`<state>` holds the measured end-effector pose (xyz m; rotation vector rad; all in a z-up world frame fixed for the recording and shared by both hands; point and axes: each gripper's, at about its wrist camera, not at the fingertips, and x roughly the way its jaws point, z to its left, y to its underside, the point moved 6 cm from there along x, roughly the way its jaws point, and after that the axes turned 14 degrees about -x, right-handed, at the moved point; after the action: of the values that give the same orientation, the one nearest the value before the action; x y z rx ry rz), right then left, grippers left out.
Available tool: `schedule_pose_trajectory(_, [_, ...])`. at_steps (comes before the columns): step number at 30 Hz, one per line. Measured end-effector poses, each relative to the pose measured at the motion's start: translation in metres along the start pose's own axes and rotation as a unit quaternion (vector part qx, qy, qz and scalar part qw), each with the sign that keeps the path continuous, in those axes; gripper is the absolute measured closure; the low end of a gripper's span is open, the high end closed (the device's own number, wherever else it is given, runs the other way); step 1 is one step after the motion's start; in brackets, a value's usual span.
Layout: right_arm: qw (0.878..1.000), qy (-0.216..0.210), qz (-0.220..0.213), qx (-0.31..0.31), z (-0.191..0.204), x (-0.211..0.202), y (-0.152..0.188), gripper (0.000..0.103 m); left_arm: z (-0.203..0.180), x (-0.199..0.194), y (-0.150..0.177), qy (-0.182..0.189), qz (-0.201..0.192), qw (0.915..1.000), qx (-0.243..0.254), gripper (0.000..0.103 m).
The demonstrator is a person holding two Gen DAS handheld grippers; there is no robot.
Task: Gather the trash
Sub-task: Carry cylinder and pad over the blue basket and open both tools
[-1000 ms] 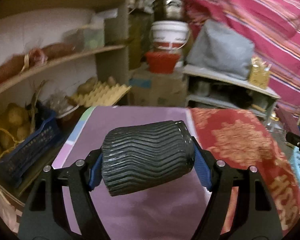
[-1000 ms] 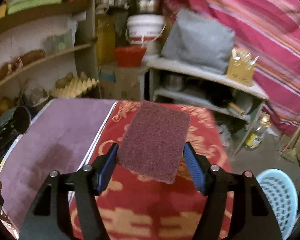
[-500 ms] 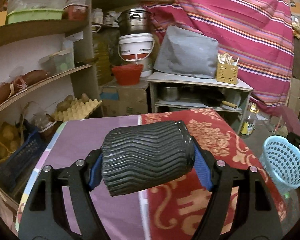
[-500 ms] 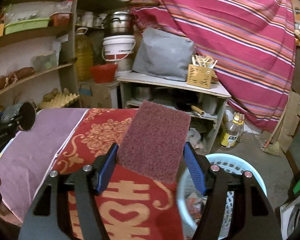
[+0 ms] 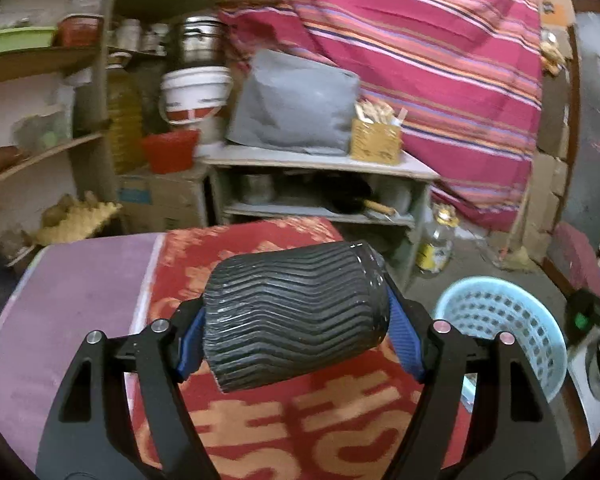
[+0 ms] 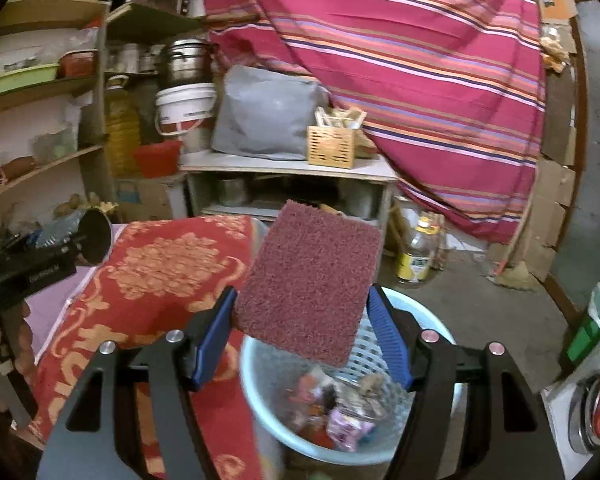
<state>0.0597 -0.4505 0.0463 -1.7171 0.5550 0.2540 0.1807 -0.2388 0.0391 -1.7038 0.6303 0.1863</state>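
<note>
Basket (image 6: pixel 260 412) now under the scouring pad (image 6: pixel 310 286); both fingers' grips unchanged, cup (image 5: pixel 296 316) too.

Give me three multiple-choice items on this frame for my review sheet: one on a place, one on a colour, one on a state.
1. Where is the light blue basket?
A. on the shelf
B. on the floor, beside the table with the red cloth
C. on the purple mat

2. What colour is the scouring pad?
A. maroon
B. green
C. yellow

3. What is the left gripper doing?
A. empty, jaws wide
B. clamping a bottle
C. holding a black ribbed cup sideways

Answers:
1 B, it stands on the floor past the cloth's edge, with trash inside.
2 A, the pad in the right gripper is dark red.
3 C, both blue pads press on the cup's ends.
</note>
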Motion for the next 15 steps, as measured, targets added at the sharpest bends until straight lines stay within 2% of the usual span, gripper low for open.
schedule_pose_trajectory(9, [0.998,0.037,0.047,0.025,-0.05,0.016,0.043,0.037,-0.063,0.024,0.034,0.049,0.033,0.9978,0.031,0.029])
schedule_pose_trajectory(15, [0.995,0.053,0.067,0.048,-0.084,0.024,0.065,0.037,-0.108,0.038,0.053,0.09,0.055,0.9931,0.051,0.029])
